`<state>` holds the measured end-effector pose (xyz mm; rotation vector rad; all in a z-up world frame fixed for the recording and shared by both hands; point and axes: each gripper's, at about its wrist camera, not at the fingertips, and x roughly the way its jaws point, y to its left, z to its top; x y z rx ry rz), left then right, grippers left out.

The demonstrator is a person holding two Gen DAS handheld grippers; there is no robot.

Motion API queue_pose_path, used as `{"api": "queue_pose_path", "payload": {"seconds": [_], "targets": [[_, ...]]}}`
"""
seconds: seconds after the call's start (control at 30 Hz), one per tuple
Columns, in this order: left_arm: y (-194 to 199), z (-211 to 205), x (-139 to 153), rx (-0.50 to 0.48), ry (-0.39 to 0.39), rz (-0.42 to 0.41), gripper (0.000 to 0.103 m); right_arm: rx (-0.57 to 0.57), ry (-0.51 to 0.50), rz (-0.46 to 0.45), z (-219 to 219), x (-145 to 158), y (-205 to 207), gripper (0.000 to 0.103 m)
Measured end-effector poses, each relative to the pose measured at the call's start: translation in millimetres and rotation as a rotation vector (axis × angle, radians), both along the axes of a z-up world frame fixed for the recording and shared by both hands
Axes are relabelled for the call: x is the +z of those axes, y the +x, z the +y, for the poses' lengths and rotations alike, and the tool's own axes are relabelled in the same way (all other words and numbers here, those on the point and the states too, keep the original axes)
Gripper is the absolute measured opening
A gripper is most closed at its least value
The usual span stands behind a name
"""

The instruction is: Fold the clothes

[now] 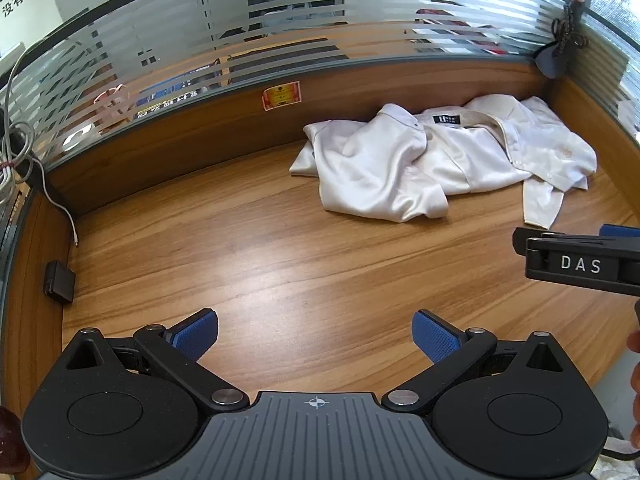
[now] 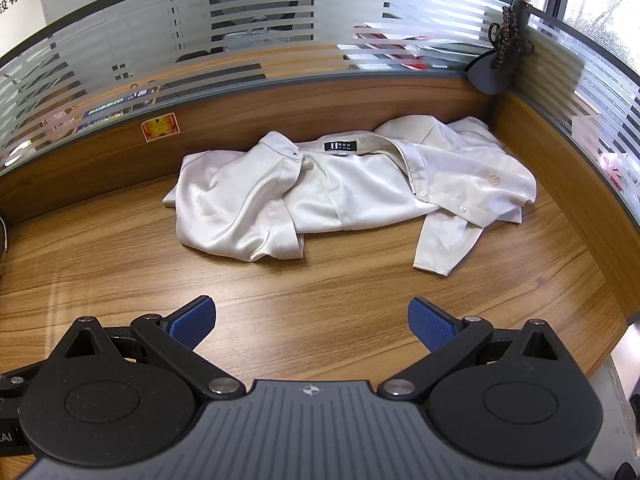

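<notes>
A crumpled white button-up shirt (image 1: 440, 156) lies on the wooden desk near the back right corner, collar label up, one sleeve trailing toward the front. The right wrist view shows the shirt (image 2: 344, 192) straight ahead, its sleeve cuff (image 2: 436, 260) nearest. My left gripper (image 1: 315, 336) hangs open over bare desk, well short and left of the shirt. My right gripper (image 2: 312, 326) is open too, a short way in front of the shirt, holding nothing. The right gripper's body (image 1: 580, 264) shows at the right edge of the left wrist view.
The wooden desk (image 1: 260, 248) is bounded by low wood walls topped with frosted striped glass (image 2: 280, 32). A white cable end (image 1: 74, 236) and a small black box (image 1: 59, 282) sit at the left wall. A dark object with a beaded string (image 2: 496, 68) hangs at the back right corner.
</notes>
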<state>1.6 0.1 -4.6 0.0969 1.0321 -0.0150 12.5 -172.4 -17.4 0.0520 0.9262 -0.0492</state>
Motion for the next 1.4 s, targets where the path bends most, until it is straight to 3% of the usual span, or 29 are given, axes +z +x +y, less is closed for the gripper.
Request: {"api": "queue_pose_path", "payload": {"seconds": [1.4], "targets": [[14,-2,-10,0.018,-0.059,0.048,0.103,-0.027,0.007,0.037,-14,-5,8,0.103]]}}
